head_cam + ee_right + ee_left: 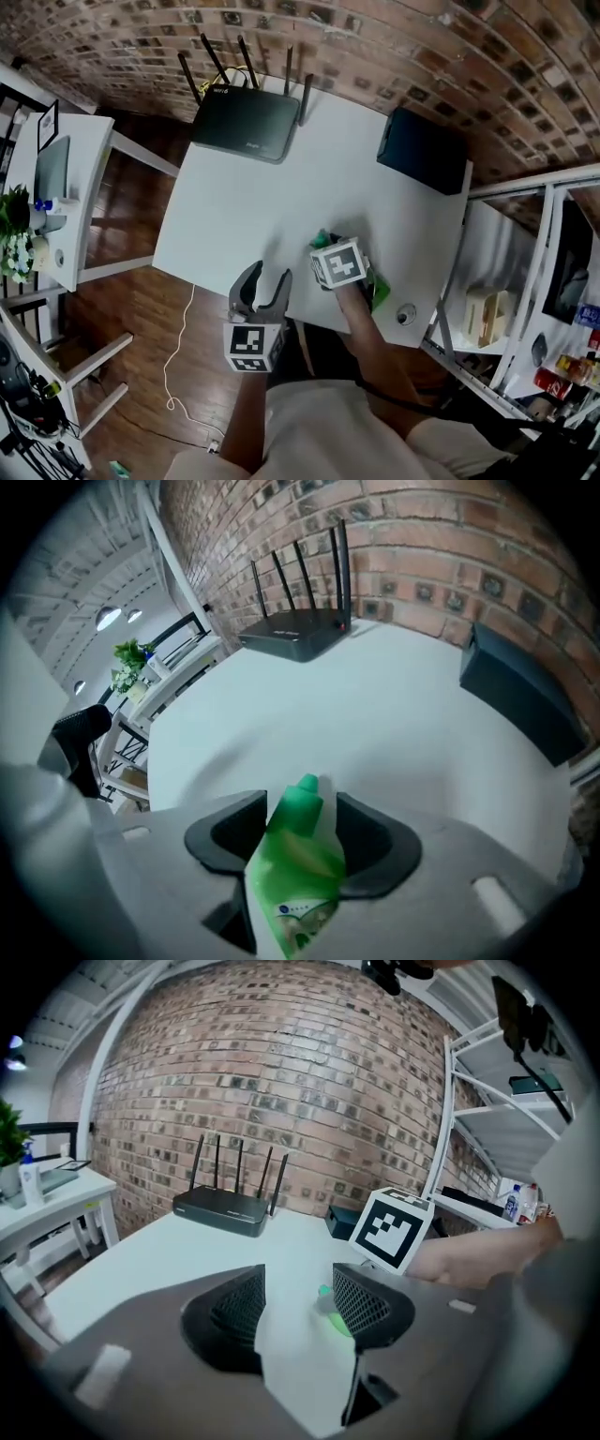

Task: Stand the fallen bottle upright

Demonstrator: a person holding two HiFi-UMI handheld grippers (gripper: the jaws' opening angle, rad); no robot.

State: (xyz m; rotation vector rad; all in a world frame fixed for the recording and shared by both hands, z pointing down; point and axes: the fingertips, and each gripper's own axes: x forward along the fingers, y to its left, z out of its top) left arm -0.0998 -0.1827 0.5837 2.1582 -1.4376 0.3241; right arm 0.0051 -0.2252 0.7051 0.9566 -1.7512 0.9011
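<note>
in the head view a white table [281,206] stands against a brick wall [394,47]. a black router [246,122] with upright antennas sits at the table's 12 o'clock edge, and a dark box [424,150] at its 2 o'clock corner.

the green bottle [379,292] lies on its side near the table's 5 o'clock edge, largely covered by the right gripper [302,822], whose marker cube [337,264] sits over it. in the right gripper view the bottle runs lengthwise between the two jaws, its green cap [306,789] pointing towards 12 o'clock, at the router [295,630], and its labelled body towards 6 o'clock. the jaws stand narrow, and their dark pads [228,834] meet the bottle's shoulders on both sides, so this gripper is closed on the bottle. the bottle is not upright.

the left gripper [265,286] hovers at the table's 6 o'clock edge, at 8 o'clock from the right gripper and apart from it. in the left gripper view its jaws stand wide with only bare tabletop between them. a bit of the green bottle [330,1316] shows just past its right jaw, at 1 o'clock.

off the table, a white side table [80,187] with a potted plant [14,220] stands at 9 o'clock, white shelving [525,281] at 3 o'clock, and a white cable [178,366] trails over the wood floor [122,300] at 7 o'clock.
</note>
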